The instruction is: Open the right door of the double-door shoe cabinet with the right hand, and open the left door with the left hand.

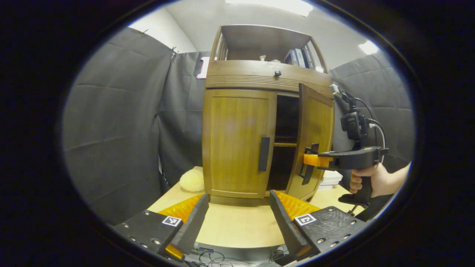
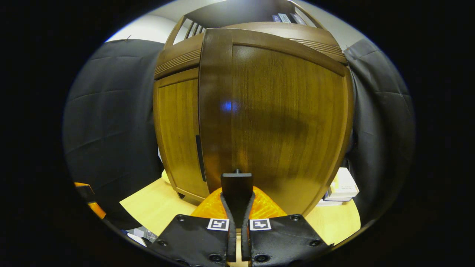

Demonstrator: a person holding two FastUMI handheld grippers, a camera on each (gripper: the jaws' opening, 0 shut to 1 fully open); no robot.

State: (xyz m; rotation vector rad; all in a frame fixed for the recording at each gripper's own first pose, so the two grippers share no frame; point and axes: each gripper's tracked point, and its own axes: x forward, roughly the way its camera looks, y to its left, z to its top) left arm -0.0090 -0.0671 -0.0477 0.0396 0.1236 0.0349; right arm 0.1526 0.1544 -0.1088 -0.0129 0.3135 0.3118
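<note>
The left gripper (image 1: 237, 215) hung before the shoe cabinet (image 1: 267, 78) on the desk (image 1: 237, 226), fingers spread wide. The left door (image 1: 237, 142) sat closed. The right door (image 1: 315, 141) stood ajar, its handle (image 2: 236, 187) pinched by the right gripper (image 2: 236, 207).

Glossy brown wood cabinet (image 1: 237, 141) (matt dark handles (image 1: 264, 154)), smooth pale wooden tabletop (image 1: 237, 226).

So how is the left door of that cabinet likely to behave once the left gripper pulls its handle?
The left door looks like a rigid wooden panel, so it should swing stiffly outward, as the right door has under the right gripper. Its dark handle is a slim upright bar and might slip in a loose pinch. The cabinet looks tall, so a hard tug might rock it.
</note>
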